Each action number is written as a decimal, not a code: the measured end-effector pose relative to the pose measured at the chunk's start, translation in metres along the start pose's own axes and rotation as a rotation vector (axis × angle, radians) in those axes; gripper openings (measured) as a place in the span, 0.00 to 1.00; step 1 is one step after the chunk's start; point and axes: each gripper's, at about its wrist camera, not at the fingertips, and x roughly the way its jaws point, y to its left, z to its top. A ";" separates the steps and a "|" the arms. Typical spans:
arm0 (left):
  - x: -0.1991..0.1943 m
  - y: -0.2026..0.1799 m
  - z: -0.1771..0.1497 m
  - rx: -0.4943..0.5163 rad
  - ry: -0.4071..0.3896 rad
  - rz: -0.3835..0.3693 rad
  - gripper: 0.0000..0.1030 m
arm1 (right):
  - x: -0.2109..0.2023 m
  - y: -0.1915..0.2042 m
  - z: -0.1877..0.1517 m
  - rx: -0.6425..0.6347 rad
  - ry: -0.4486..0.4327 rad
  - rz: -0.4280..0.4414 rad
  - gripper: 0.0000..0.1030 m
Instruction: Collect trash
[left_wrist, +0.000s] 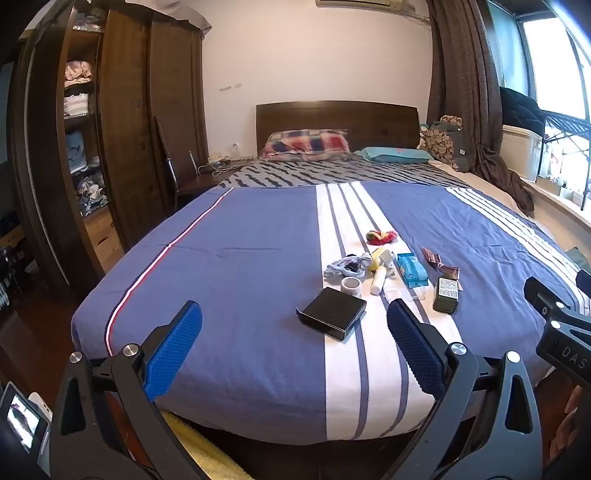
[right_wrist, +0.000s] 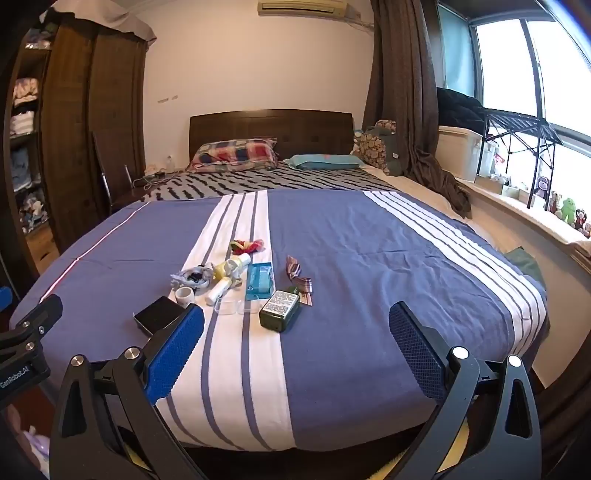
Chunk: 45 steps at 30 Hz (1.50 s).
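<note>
Both tongs, left gripper (left_wrist: 293, 350) and right gripper (right_wrist: 295, 354), gape wide, empty. Clutter (right_wrist: 236, 280) at 11 o'clock; risk: snagging bedsheet (right_wrist: 369, 258).

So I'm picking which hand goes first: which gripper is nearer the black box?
Left. The black box lies just ahead between the left gripper fingers; the right gripper hangs off to the box's right.

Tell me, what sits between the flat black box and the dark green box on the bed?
A small clear plastic case lies between the flat black box and the dark green box, on the white stripe; clearest in the right wrist view.
</note>
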 end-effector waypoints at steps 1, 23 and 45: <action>0.000 0.000 0.000 -0.001 -0.001 0.000 0.92 | 0.000 0.000 0.000 0.000 0.001 -0.001 0.97; 0.000 0.000 0.000 0.001 -0.006 0.002 0.92 | 0.002 0.003 0.002 0.001 0.012 0.006 0.97; -0.002 0.005 0.002 0.000 -0.008 0.008 0.92 | 0.000 0.006 0.003 0.001 0.010 0.010 0.97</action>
